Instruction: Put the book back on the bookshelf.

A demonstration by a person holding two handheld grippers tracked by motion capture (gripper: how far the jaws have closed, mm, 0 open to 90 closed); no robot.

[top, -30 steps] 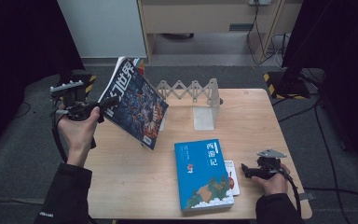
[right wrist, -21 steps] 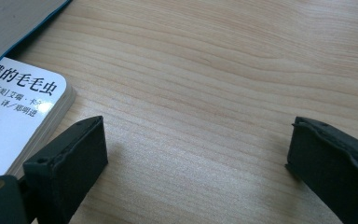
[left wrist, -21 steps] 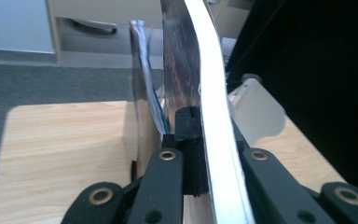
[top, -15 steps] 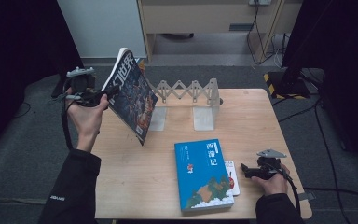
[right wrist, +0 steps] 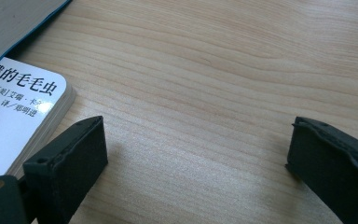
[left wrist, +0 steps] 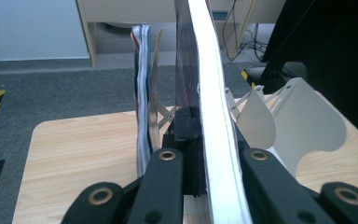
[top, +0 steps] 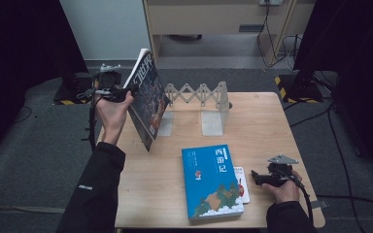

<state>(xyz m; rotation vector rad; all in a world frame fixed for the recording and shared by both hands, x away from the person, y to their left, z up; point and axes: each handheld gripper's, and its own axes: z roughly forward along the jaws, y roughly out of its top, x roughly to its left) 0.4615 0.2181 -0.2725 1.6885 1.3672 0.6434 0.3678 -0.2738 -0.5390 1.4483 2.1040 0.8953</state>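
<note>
Clamped hard on a thick dark-covered magazine point(top: 148, 99), my left claw point(top: 126, 91) holds it off the pale wooden table point(top: 272, 126) at the far left, above the table's left edge. From the high view the magazine stands nearly on edge, tilted with its top leaning away to the far side and its cover turned to the right. Looking along my own black jaws in the left gripper view, they are pressed together on the magazine's point(left wrist: 205, 93) white page block, with a looser fan of pages hanging apart on the left side of the grip. Just beyond and to the right of the magazine stands a white metal expanding book rack point(top: 204, 97) with upright rounded end plates point(left wrist: 307, 126), set along the far side of the table. My right claw point(top: 260, 178) rests low at the near right corner of the table, jaws spread wide with nothing between them but bare wood, as the right gripper view shows. Just left of it lies a small white paperback point(right wrist: 14, 116), its rounded corner close to one jaw without touching it. A larger blue hardback book with a painted cover point(top: 211, 179) lies flat on the near middle of the table, partly on top of that white paperback.
</note>
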